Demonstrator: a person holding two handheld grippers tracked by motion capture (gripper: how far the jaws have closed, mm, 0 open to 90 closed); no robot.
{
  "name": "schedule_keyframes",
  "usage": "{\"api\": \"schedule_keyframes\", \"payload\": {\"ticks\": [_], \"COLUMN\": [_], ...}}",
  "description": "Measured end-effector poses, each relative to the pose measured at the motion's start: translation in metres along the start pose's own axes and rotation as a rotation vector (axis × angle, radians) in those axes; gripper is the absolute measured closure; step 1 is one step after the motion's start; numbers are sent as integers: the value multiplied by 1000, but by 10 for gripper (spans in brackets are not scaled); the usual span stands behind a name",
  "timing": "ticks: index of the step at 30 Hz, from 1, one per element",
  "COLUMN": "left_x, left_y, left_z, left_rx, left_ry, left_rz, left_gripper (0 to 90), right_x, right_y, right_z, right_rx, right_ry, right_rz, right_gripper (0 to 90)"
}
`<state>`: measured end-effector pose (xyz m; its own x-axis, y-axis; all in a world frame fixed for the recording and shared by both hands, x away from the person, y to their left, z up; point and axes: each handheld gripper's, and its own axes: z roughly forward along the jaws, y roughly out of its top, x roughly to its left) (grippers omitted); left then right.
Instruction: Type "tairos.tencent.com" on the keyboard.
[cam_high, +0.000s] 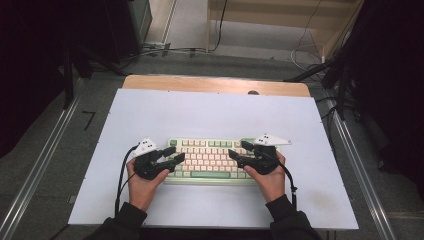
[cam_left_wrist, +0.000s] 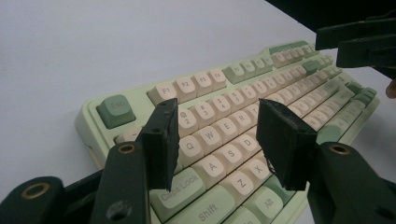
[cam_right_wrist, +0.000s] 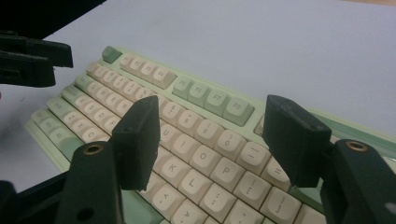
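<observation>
Two grippers hover over our keyboard (cam_high: 207, 160) in the high view, which lies near the front of the white table sheet (cam_high: 215, 112): the left gripper (cam_high: 172, 154) above its left end, the right gripper (cam_high: 236, 152) above its right, both with jaws apart and holding nothing. Beyond the sheet we see a wooden table edge (cam_high: 215, 84), grey floor and loose cables (cam_high: 165, 50).

From the left gripper view, our pads (cam_left_wrist: 161, 140) straddle the Q-A-Z columns without touching; the keyboard (cam_left_wrist: 233, 107) sits flat on the sheet.

From the right gripper view, the jaws stand wide above the O-P-L keys (cam_right_wrist: 205, 161). To press cleanly, we judge it best to narrow one jaw onto a single cap and come straight down.
</observation>
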<state>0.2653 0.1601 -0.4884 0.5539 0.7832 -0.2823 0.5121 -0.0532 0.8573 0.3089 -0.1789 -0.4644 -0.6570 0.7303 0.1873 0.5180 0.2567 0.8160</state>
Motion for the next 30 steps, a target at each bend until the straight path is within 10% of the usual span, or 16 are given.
{"api": "schedule_keyframes", "payload": {"ticks": [23,30], "left_x": [-19,-23], "left_y": [13,17], "left_z": [42,45], "left_rx": [42,96], "left_ry": [-17,-67], "left_rz": [57,95], "left_gripper": [357,900], "right_x": [-9,-8], "right_y": [-12,-12], "right_z": [-18,-18], "right_rx": [-13,-12], "right_ry": [-46,-44], "right_rz": [36,37], "right_gripper": [378,386]}}
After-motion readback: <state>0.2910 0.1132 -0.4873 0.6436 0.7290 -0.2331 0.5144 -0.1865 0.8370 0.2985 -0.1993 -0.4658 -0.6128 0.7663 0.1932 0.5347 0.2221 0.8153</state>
